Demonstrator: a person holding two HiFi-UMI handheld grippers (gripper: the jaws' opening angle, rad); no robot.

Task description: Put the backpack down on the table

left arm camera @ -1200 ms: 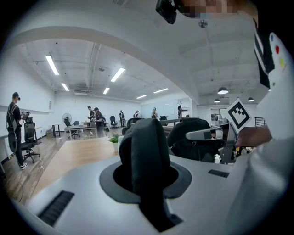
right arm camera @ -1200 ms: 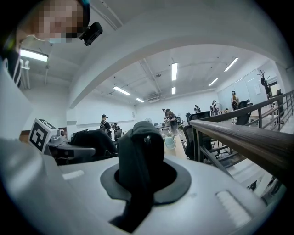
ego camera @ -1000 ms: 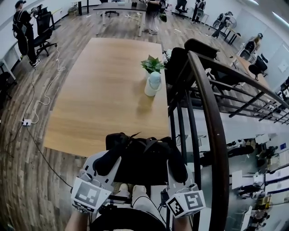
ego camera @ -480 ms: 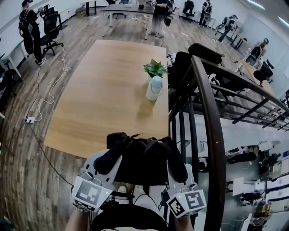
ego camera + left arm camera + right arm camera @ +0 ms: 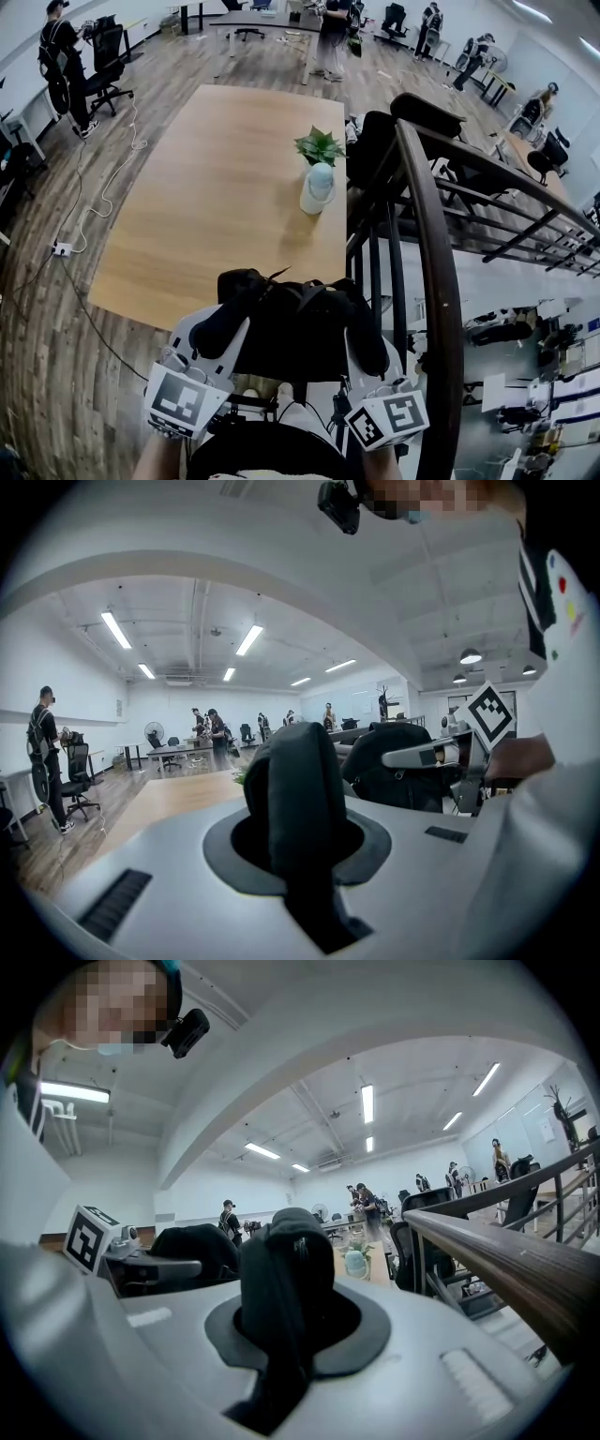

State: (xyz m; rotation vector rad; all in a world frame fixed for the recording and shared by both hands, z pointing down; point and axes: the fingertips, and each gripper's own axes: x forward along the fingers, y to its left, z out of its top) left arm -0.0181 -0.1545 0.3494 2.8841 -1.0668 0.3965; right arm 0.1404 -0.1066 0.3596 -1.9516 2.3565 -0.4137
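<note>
Backpack [image 5: 292, 333] straps sit clamped in left gripper [image 5: 225, 328] and right gripper [image 5: 367, 345]; bring both level over the table [image 5: 187, 206] before lowering.

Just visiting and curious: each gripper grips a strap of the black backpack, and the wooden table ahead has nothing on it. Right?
Not quite. The head view shows a potted plant standing on the wooden table. Otherwise yes: the left gripper and right gripper each grip a strap of the black backpack.
</note>
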